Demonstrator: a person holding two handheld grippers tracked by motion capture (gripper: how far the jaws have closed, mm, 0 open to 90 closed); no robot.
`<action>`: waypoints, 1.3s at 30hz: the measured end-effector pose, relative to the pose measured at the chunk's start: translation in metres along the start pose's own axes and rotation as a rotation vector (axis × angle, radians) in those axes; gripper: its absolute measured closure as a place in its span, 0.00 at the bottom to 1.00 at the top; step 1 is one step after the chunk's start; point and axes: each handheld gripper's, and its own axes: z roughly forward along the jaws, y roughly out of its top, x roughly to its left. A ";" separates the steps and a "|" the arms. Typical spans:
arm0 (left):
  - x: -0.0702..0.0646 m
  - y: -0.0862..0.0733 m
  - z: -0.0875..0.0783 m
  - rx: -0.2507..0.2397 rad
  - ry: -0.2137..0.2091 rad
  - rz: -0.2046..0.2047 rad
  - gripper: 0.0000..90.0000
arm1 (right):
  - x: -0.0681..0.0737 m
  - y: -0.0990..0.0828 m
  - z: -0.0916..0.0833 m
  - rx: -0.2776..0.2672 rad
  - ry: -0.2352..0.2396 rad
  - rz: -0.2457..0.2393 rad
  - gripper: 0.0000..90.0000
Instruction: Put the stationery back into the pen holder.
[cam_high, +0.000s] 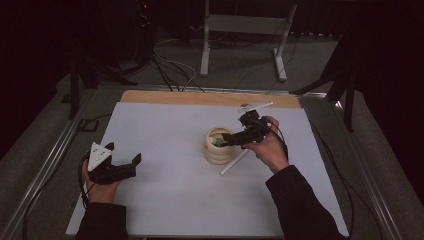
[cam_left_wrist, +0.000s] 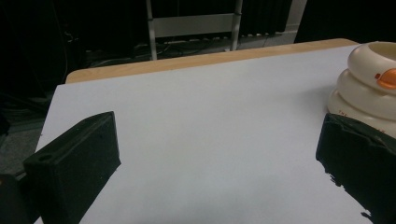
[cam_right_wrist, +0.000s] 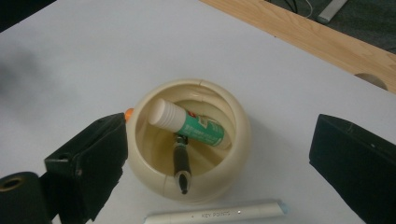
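High view: the right tool (cam_high: 231, 139) hangs directly over the mouth of the cream ringed holder (cam_high: 219, 146) near the middle of the surface (cam_high: 165, 150), with a white marker (cam_high: 235, 163) lying on the surface just below and beside that tool. A second white pen (cam_high: 260, 106) lies beyond it, near the far wooden edge. The left tool (cam_high: 122, 159) rests well apart from the holder, its jaws spread and empty. Left gripper view: both black jaws stand wide, bare surface between them; the holder (cam_left_wrist: 369, 88) sits ahead of the right-hand jaw, not touched. Right gripper view: the jaws stand wide apart, one on either side of the holder (cam_right_wrist: 189, 140), neither pad pressing on anything. Below and between them, inside the holder, lie a green glue stick (cam_right_wrist: 189, 122) with a white cap and a dark pen (cam_right_wrist: 180, 163) leaning on the near rim. The white marker (cam_right_wrist: 215, 215) lies just nearer than the holder. Judgement: a drop into the holder appears complete; the step in hand is release. The next move calls for lifting the right tool clear and lowering it onto the white marker.
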 end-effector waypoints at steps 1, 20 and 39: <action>0.000 0.000 0.000 0.000 0.000 0.000 0.00 | 0.000 0.000 -0.001 -0.002 -0.001 0.002 0.05; 0.000 0.000 0.000 -0.002 0.001 -0.001 0.00 | -0.007 -0.012 -0.005 0.013 -0.041 0.001 0.04; -0.001 -0.001 0.001 0.002 0.001 0.000 0.00 | -0.014 -0.021 -0.010 0.029 -0.067 0.012 0.04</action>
